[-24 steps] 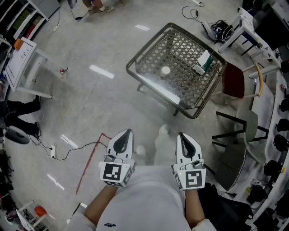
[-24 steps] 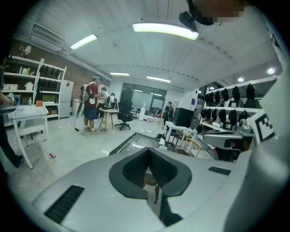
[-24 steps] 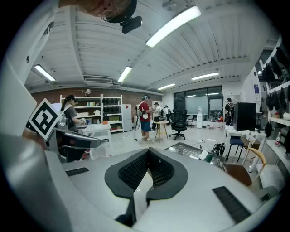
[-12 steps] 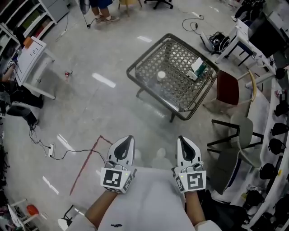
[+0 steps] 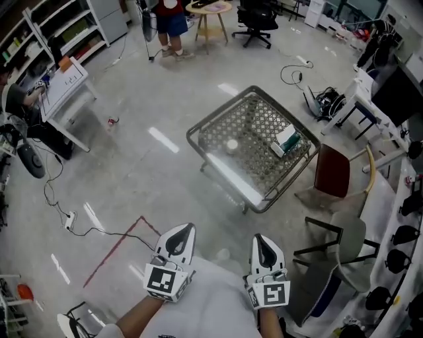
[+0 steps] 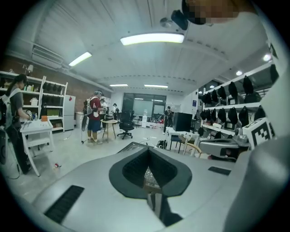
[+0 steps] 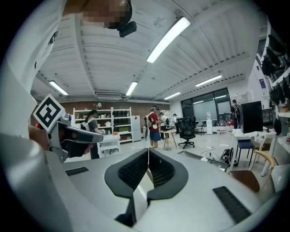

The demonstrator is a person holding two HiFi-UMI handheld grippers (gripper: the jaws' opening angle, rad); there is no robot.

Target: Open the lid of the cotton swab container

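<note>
A small round white cotton swab container (image 5: 230,145) stands on the mesh-topped table (image 5: 218,123), left of its middle, far ahead of me in the head view. My left gripper (image 5: 188,228) and right gripper (image 5: 258,239) are held side by side close to my body, well short of the table. Both are shut with nothing between their jaws. In the left gripper view (image 6: 147,152) and the right gripper view (image 7: 148,151) the jaws meet tip to tip and point across the room. The container is too small to make out in either gripper view.
A white and green box (image 5: 286,139) lies on the table's right part. A dark red chair (image 5: 331,173) and a grey chair (image 5: 340,247) stand to the right. A cable (image 5: 86,228) and red floor tape (image 5: 117,251) run at the left. A person (image 5: 168,16) stands far behind the table.
The head view has tilted up: the table and container now sit lower and nearer the picture's middle, more of the room shows behind, and both grippers lie lower in the frame. Both stay shut.
</note>
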